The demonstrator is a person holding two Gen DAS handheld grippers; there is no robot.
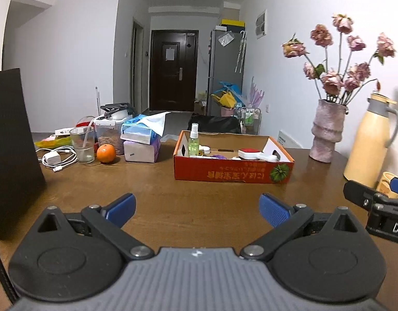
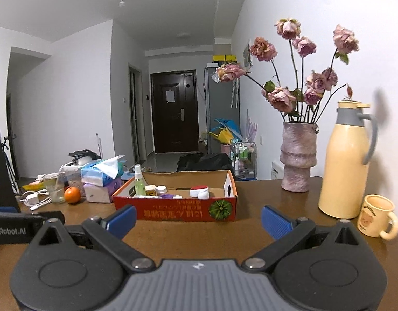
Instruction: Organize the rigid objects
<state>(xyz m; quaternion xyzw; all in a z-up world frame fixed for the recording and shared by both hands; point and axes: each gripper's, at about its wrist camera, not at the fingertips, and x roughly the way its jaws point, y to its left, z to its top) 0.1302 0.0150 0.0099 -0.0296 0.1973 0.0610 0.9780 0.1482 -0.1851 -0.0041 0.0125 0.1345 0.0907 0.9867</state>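
Observation:
An open orange cardboard box stands on the brown table. Inside it are a green spray bottle, a red-and-white item, small white jars and other bits. My left gripper hovers open above the table, short of the box, with nothing between its blue pads. My right gripper is open too and holds nothing, just in front of the box. Part of the right gripper shows at the left wrist view's right edge.
A pink vase of dried roses, a cream thermos jug and a cream mug stand to the right. At the left lie an orange, a glass, tissue packs, a white charger with cable and a black panel.

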